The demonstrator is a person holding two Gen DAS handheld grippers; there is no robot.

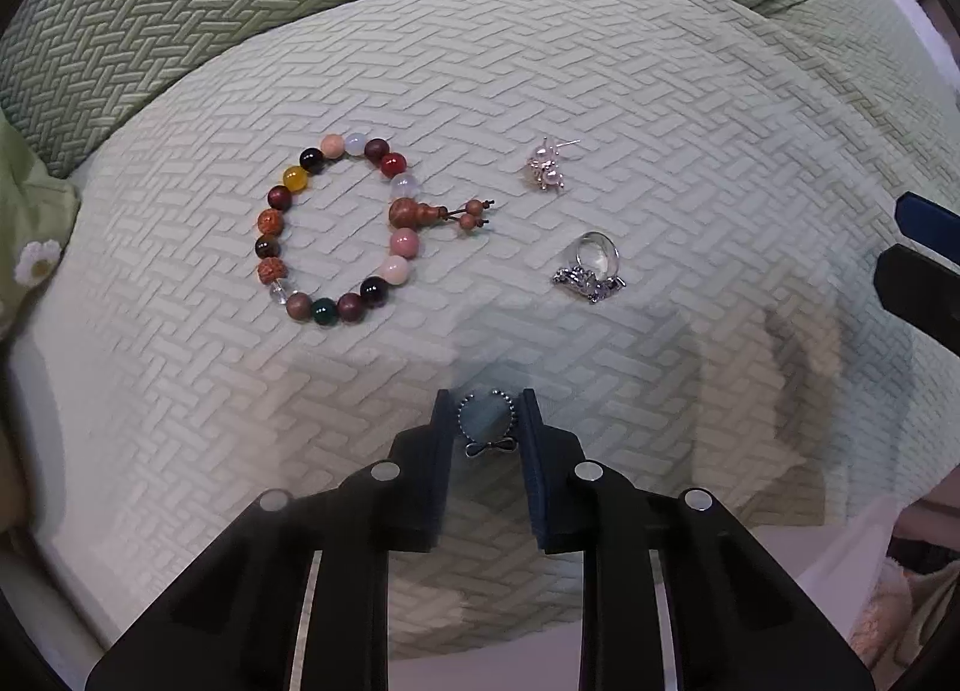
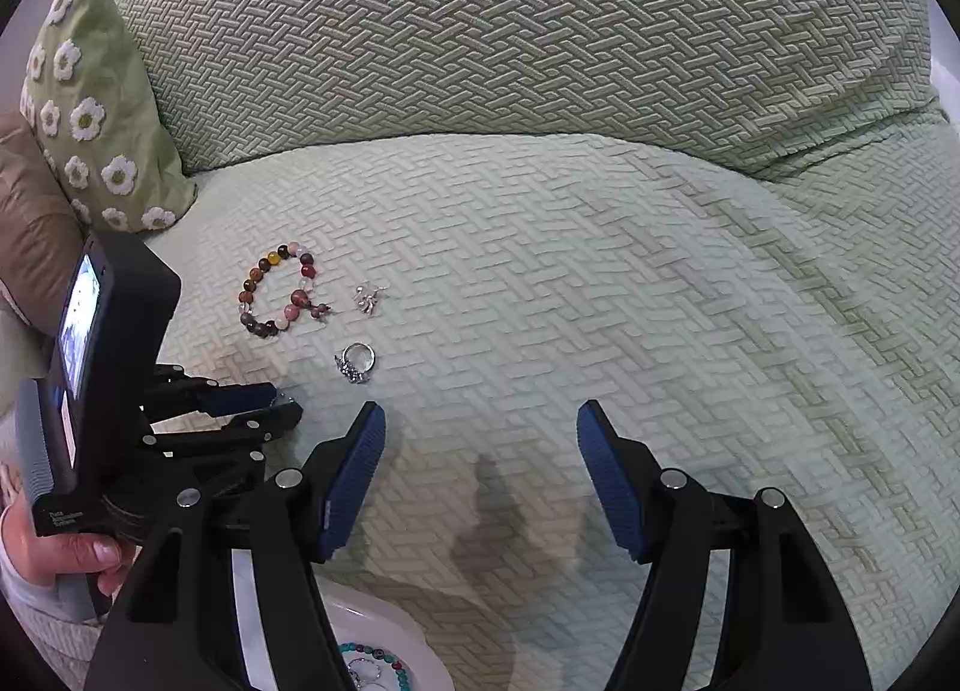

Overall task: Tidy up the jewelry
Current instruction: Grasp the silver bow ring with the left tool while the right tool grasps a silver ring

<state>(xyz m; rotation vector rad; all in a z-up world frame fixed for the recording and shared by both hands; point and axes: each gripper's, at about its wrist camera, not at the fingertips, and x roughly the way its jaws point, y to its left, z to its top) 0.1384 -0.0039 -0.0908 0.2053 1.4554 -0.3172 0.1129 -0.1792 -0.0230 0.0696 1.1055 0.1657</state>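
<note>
My left gripper point(image 1: 485, 412) is shut on a round blue-green gem pendant point(image 1: 486, 421) with a small bow, just above the green sofa cover point(image 1: 660, 91). A multicoloured bead bracelet point(image 1: 339, 229) lies ahead to the left, a pink earring point(image 1: 545, 170) ahead to the right, and a silver ring point(image 1: 591, 265) nearer on the right. In the right wrist view, my right gripper point(image 2: 480, 445) is open and empty over the cushion; the left gripper point(image 2: 282, 406), bracelet point(image 2: 279, 289), earring point(image 2: 369, 298) and ring point(image 2: 358, 362) lie to its left.
A white tray point(image 2: 414, 631) holding a turquoise bead string point(image 2: 378, 658) sits below the right gripper at the cushion's front edge. A flowered green pillow point(image 2: 96, 109) leans at the back left. The sofa backrest point(image 2: 510, 31) rises behind.
</note>
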